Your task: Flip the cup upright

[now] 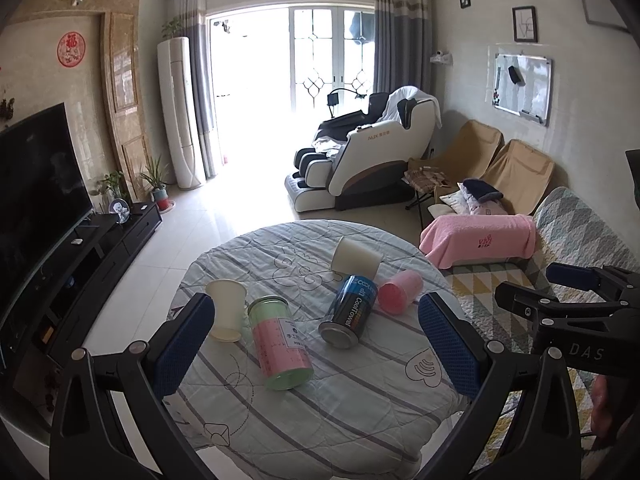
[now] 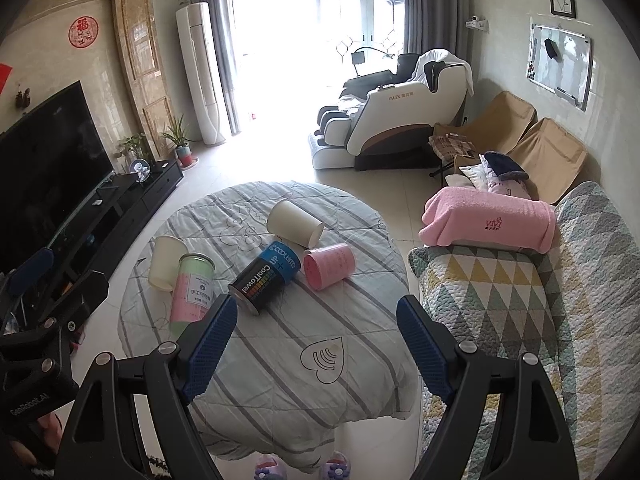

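Several cups and cans lie on their sides on a round table with a striped grey cloth [image 1: 360, 408]. A white paper cup [image 1: 227, 309] lies at the left, a second white cup [image 1: 356, 260] at the back, a pink cup [image 1: 400, 292] to the right. A pink-and-green can [image 1: 280, 344] and a dark blue CoolTowel can [image 1: 349, 312] lie in the middle. My left gripper [image 1: 316, 344] is open above the near side of the table, empty. My right gripper [image 2: 316, 344] is open and empty above the near edge; the cans [image 2: 264, 276] lie just beyond it.
A sofa with a triangle-pattern quilt [image 2: 520, 300] and a pink towel [image 2: 488, 224] stands right of the table. A TV [image 1: 36, 184] on a black stand is at the left. A massage chair [image 1: 376, 152] is behind. Slippers [image 2: 304, 468] lie under the near edge.
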